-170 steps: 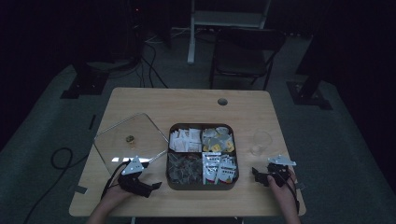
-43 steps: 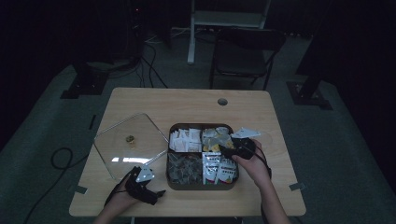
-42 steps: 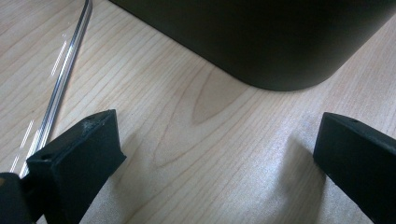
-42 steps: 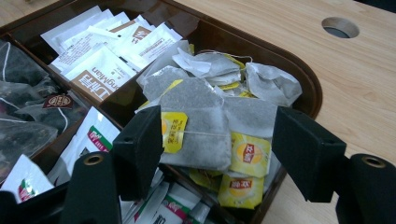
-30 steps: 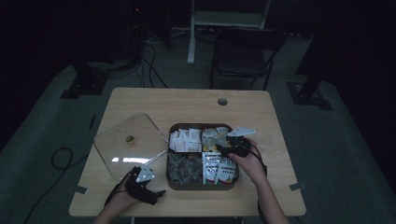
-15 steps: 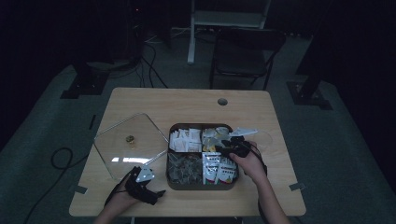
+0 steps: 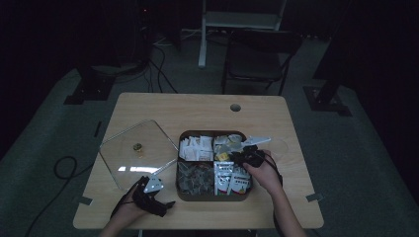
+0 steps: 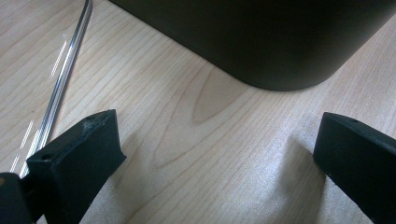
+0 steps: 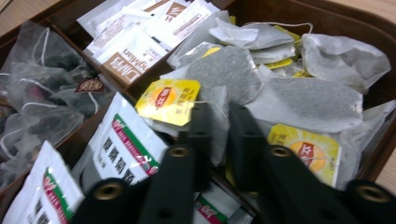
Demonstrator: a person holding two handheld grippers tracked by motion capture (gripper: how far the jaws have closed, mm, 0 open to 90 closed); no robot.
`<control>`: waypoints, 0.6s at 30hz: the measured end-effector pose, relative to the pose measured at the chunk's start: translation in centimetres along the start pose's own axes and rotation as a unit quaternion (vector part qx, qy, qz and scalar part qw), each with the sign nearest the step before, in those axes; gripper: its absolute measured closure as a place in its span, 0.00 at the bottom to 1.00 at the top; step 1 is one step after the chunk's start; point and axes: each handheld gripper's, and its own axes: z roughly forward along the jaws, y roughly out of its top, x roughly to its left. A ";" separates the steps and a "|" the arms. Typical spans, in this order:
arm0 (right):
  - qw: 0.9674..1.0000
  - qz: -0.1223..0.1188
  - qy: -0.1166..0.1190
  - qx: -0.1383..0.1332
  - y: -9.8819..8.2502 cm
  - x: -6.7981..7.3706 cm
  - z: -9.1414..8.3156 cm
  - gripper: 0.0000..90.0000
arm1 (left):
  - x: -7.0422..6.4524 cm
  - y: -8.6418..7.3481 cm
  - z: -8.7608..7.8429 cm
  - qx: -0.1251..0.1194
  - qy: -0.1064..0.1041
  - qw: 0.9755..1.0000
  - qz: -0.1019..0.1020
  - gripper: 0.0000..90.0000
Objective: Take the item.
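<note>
High view: a dark four-part box [image 7: 212, 195] sits right of centre on the wooden table [image 7: 197, 106], with its clear lid [image 7: 136, 153] lying flat at centre left, a small knob on top. The right gripper [image 7: 245, 157] reaches into the box's upper right compartment from the lower right of the frame. In the right gripper view its two black jaws have just been closing and now stand narrow, with a tea bag [image 9: 219, 123] pinched between them — its yellow tag [image 9: 169, 101] hangs just left of the jaw tips on a thin string. The pads appear to press on the bag's paper, though the contact itself is partly hidden by the jaws. More tea bags fill that compartment at upper right of the frame; white and green sachets [image 9: 122, 147] lie at lower left, brown-labelled packets [image 9: 126, 60] at upper centre. The left gripper [image 7: 150, 197] rests on the table at lower left of the high view, just beside the box's near corner; in the left gripper view its jaws stand wide apart over bare wood — nothing between them.
</note>
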 end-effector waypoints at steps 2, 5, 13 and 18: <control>1.000 -0.003 0.001 0.001 0.1 0.1 -0.1 0.94 | 0.0 0.0 0.0 0.000 0.000 1.000 0.000 0.02; 1.000 -0.007 -0.005 -0.005 0.2 0.3 -0.3 0.97 | 0.0 0.0 0.0 0.000 0.000 1.000 0.000 0.02; 0.999 -0.010 -0.019 -0.030 1.0 0.8 -1.5 0.98 | 0.0 0.0 0.0 0.000 0.000 1.000 0.000 0.02; 0.999 -0.019 -0.031 -0.034 1.6 1.3 -2.4 0.98 | 0.0 0.0 0.0 0.000 0.000 1.000 0.000 0.02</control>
